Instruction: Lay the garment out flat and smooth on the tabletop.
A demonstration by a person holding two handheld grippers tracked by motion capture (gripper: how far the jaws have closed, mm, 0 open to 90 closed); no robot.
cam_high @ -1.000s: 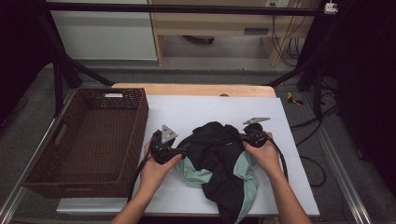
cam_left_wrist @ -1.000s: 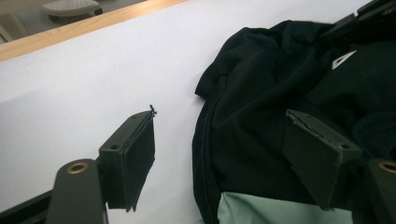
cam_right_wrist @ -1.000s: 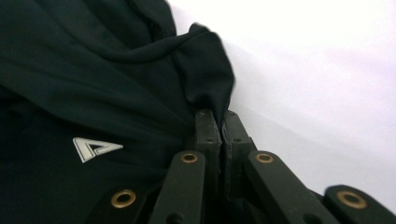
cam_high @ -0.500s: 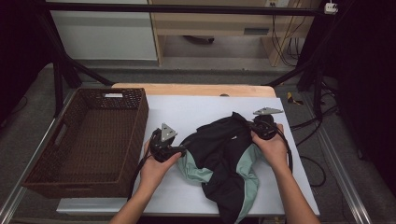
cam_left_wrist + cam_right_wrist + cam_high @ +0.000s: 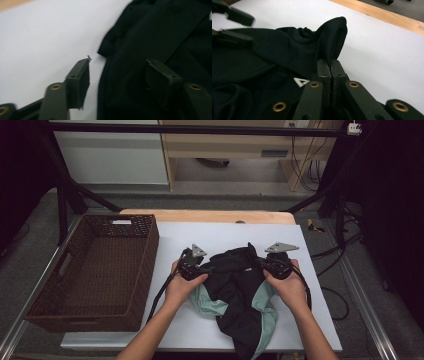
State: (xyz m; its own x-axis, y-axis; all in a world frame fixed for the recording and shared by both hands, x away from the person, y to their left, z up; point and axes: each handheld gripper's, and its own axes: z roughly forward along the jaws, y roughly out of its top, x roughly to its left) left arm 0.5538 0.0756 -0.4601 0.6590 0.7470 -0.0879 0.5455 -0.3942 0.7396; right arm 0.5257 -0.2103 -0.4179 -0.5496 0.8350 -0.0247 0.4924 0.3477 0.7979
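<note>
A black garment (image 5: 234,279) with mint-green lining lies crumpled on the white table (image 5: 210,234). My right gripper (image 5: 263,265) is shut on a raised fold of its black cloth at the garment's right side; in the right gripper view the jaws (image 5: 331,66) meet with the fold (image 5: 332,32) standing up from between them. My left gripper (image 5: 205,268) is at the garment's left edge. Its jaws (image 5: 120,70) have just been closing and stand apart, one over bare table, the other over black cloth (image 5: 162,30), with the garment's edge between them and no pad pressing on it.
A brown wicker basket (image 5: 148,251) stands on the left part of the table, close to my left hand. A wooden strip (image 5: 205,216) runs along the table's far edge. A dark metal frame (image 5: 65,200) and cables (image 5: 305,167) lie beyond.
My left gripper has moved right, onto the garment's left edge, with its jaws narrower. My right gripper has lifted slightly with the cloth, pulling a fold up.
</note>
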